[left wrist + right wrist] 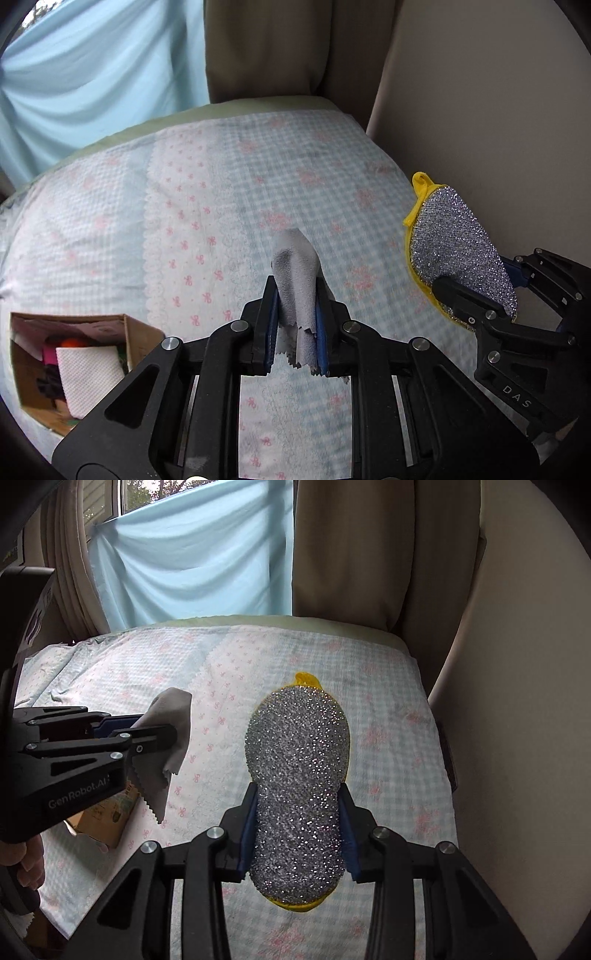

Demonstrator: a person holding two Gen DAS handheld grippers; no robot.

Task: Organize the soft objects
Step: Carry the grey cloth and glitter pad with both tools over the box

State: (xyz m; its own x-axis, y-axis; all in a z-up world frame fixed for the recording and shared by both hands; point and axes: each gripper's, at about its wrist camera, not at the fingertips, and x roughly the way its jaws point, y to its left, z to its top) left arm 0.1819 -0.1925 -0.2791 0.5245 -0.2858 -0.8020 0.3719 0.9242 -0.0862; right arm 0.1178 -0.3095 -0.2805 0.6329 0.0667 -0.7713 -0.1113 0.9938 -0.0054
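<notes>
Left wrist view: a grey cloth (295, 280) is being pinched by the fully closed left hand-held gripper (295, 317); a glittery sponge (299, 775) is being squeezed by the right hand-held gripper (298, 834). Both are being held above the bed (207, 206), still unsorted; a half-hidden cardboard box (74, 354), below-left, is probably the destination.

the left gripper (295, 295) pinches a grey cloth (297, 280) above the patterned bedspread (207, 206). at right, the right gripper (476, 295) clamps a glittery yellow-edged scrubber (458, 243). a cardboard box (136, 332) sits lower left.
</notes>
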